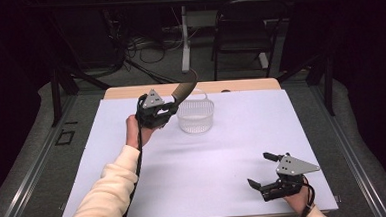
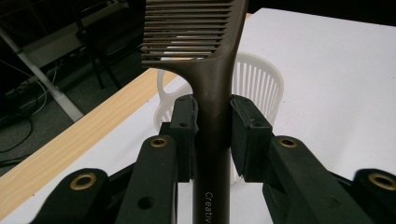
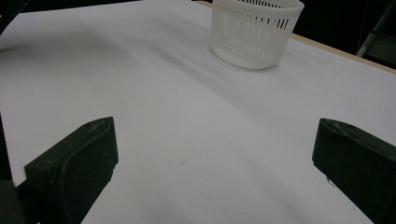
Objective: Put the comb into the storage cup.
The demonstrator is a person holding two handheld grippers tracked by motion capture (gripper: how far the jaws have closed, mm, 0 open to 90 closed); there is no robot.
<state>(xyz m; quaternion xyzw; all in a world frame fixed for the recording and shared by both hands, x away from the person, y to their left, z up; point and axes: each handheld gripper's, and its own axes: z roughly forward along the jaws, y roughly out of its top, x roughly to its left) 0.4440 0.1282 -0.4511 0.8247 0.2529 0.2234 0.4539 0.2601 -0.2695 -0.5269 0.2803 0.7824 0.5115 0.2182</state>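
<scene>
Above the far left of the table (image 1: 135, 191), the left claw (image 1: 167, 109) pinches a brown comb (image 2: 210, 93) by its handle, held just beside the white slotted basket (image 1: 196, 116). Carrying looks nearly done; next, the comb needs swinging over the rim and releasing. Near the front edge, the right claw (image 1: 262, 171) rests spread, holding nothing.

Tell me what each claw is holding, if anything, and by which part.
The left claw is shut on the brown comb, gripping its handle just below the teeth. The right claw is open and holds nothing.
</scene>
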